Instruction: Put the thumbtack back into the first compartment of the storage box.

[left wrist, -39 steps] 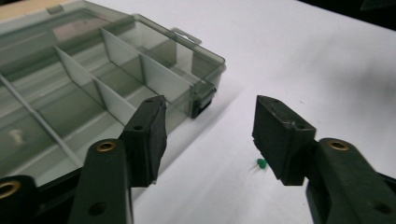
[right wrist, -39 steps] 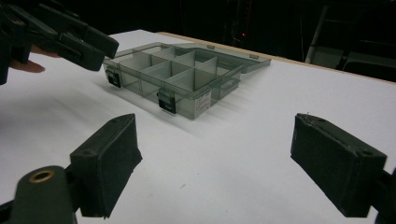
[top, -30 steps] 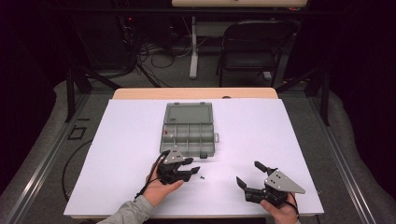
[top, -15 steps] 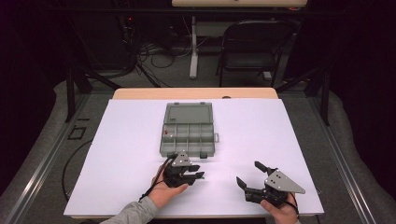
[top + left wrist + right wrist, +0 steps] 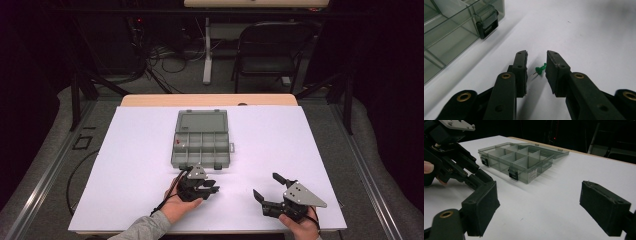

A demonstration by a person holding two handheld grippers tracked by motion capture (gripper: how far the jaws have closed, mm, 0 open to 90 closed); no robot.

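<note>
The left gripper (image 5: 206, 187) sits low on the white table (image 5: 130, 170), just in front of the near edge of the box (image 5: 201, 138). In its own view its jaws are partly open, with a green pin (image 5: 539, 69) lying on the table between them; the pin's head is close against the right-hand pad, though contact there is hard to judge, and the metal point aims toward the left-hand pad. Up and to the left of the jaws stands a corner of the clear box with one black latch (image 5: 487, 25), apart from the fingers.

The box is open, lid folded flat on its far side (a small red item (image 5: 178, 142) lies in one left compartment).

The right gripper (image 5: 267, 195) rests well to the right of the left one, near the table's front edge. Its jaws are spread wide and grasp nothing. From its camera, bare table lies between the pads, with the box beyond and the left gripper at the upper left.
</note>
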